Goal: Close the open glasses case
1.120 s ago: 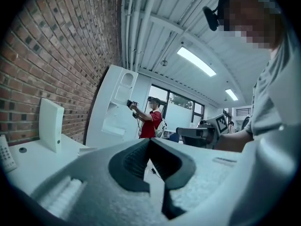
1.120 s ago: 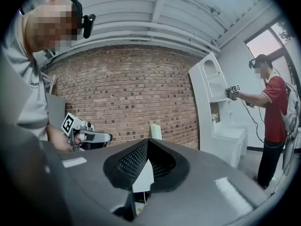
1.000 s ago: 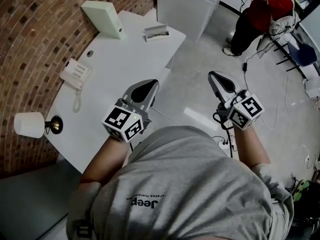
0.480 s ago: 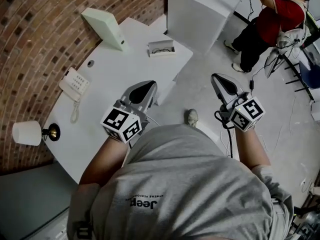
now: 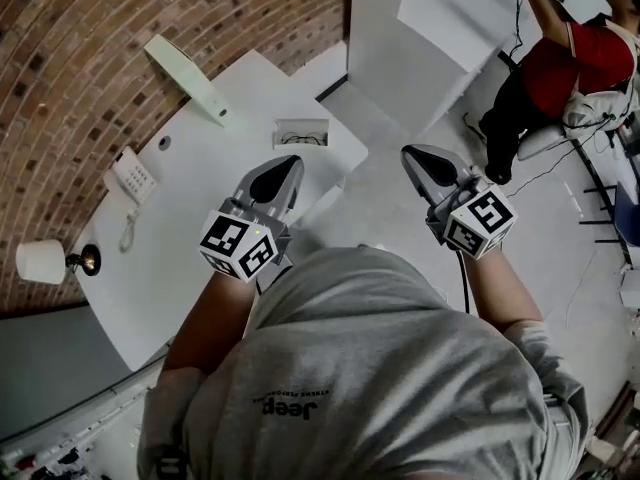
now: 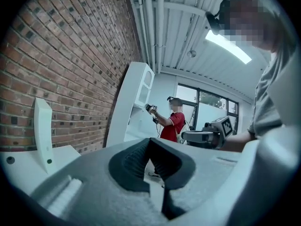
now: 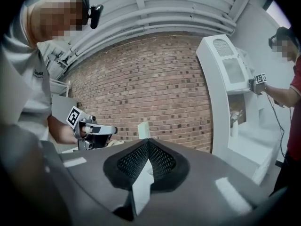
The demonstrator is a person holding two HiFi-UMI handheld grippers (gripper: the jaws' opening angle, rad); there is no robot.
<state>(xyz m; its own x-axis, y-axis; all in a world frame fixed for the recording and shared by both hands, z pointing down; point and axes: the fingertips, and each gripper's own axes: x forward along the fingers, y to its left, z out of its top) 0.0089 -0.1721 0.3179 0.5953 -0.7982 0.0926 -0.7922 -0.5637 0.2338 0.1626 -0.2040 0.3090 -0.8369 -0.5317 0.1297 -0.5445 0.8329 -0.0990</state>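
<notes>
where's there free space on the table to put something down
The widest bare patch is the middle of the table, between the phone and the glasses case. Another runs along the near edge, between the lamp and the left gripper. The wall side is crowded: lamp, phone and an upright box.

Rough brick wall [image 5: 90, 38]; smooth matt table [image 5: 185, 208]; cloth shirt [image 5: 370, 368]

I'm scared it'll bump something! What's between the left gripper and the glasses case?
Only bare white table, seen in the head view, separates the left gripper from the glasses case.
</notes>
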